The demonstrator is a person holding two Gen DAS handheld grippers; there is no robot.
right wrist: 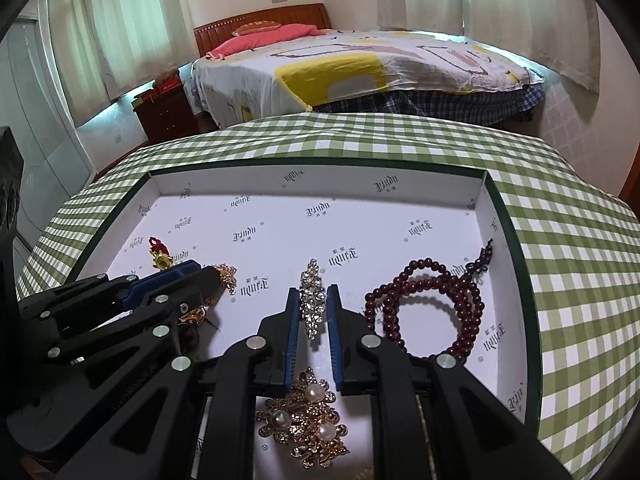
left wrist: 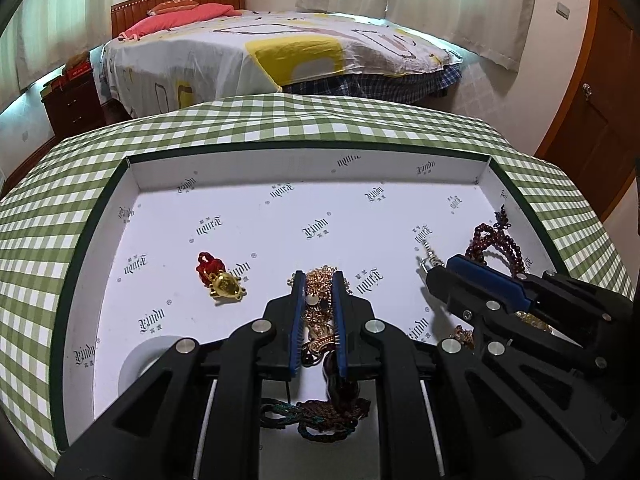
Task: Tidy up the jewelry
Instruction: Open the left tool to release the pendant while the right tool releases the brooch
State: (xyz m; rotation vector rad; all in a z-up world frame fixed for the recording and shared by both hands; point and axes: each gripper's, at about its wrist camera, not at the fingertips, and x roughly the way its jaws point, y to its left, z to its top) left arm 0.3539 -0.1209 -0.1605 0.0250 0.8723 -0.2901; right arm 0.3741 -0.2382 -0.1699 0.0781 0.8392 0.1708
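A shallow white tray [left wrist: 304, 166] with a dark green rim holds the jewelry. My left gripper [left wrist: 319, 276] is partly open, its jaws on either side of a gold chain pile [left wrist: 320, 292]. A gold charm on a red knot [left wrist: 222, 282] lies to its left. My right gripper [right wrist: 313, 292] is partly open, its jaws on either side of a rhinestone piece [right wrist: 312, 300]. A dark red bead necklace [right wrist: 432, 312] lies to its right. A gold flower brooch with pearls [right wrist: 308, 420] lies under the right gripper. Whether either gripper pinches its piece cannot be told.
The tray [right wrist: 320, 176] sits on a table with a green checked cloth [left wrist: 280, 120]. A dark tassel cord [left wrist: 320, 412] lies under the left gripper. A bed [left wrist: 280, 52] stands beyond the table, a nightstand [left wrist: 72, 100] at its left.
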